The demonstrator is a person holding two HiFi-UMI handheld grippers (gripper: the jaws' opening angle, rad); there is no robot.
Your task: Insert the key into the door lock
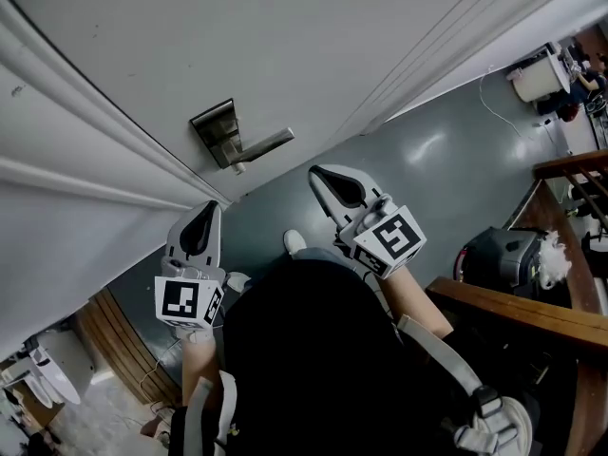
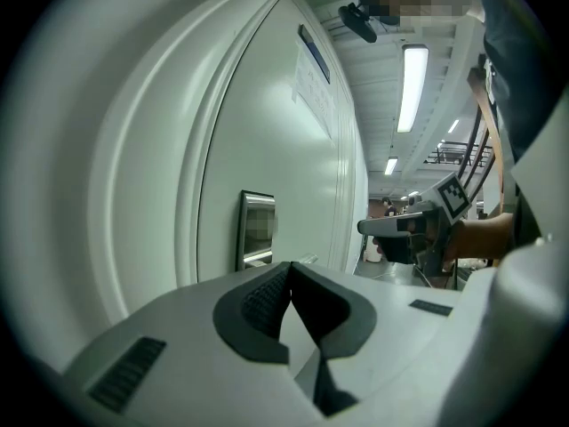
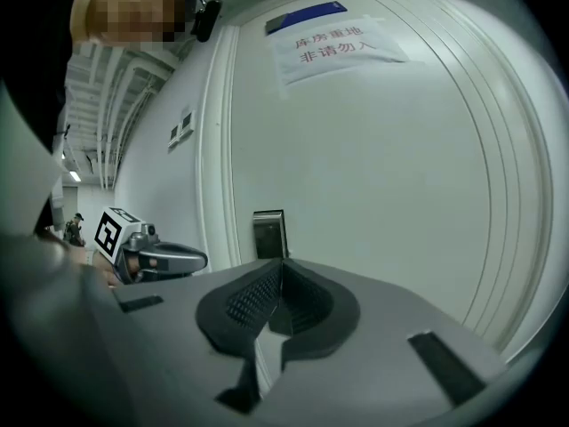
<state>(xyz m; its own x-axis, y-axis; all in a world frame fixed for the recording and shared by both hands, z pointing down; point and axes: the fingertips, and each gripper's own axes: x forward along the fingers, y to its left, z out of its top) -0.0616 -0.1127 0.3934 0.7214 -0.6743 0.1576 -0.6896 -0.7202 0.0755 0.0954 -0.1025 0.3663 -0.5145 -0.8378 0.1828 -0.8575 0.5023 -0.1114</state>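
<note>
Ahead of left gripper (image 1: 210, 211) and right gripper (image 1: 320, 173), both closed empty: lock plate (image 1: 217, 131). No key visible; likely stiff, slick, best pinched by its head.

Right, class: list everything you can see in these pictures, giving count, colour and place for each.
door: one, white, ahead of both grippers
lock plate: one, metal, on door
handle: one, metal lever, on lock plate
notice: one, white, high on door
floor: grey, beside door
rail: brown wood, at right
key: none visible
left gripper: white, shut, empty, short of door
right gripper: white, shut, empty, near handle
</note>
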